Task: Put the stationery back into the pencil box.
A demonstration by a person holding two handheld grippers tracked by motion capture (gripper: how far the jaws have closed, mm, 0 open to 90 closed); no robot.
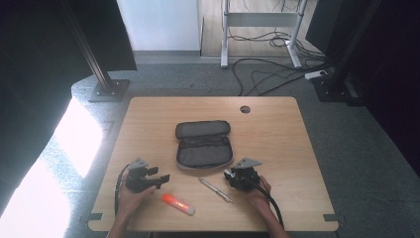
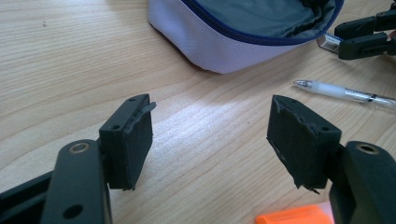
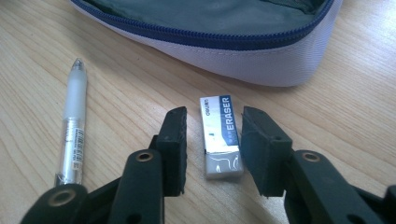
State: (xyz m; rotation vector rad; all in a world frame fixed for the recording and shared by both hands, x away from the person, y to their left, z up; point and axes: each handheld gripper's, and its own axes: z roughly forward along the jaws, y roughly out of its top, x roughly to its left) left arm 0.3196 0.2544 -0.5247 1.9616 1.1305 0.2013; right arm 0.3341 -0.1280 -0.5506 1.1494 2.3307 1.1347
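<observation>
Two jaws of right tool (image 3: 212,149) spread astride small white sleeved eraser (image 3: 220,137), positioned for pinching; left tool (image 2: 210,140) spread, idle.

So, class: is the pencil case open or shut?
Open. The pencil case lies unzipped with its lid folded back, grey lining showing; both gripper views show its zip edge parted.

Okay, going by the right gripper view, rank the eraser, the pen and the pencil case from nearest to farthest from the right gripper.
1. Eraser: between the open jaws of the right gripper.
2. Pen: left of the jaws in that view.
3. Pencil case: lying open beyond both.
</observation>
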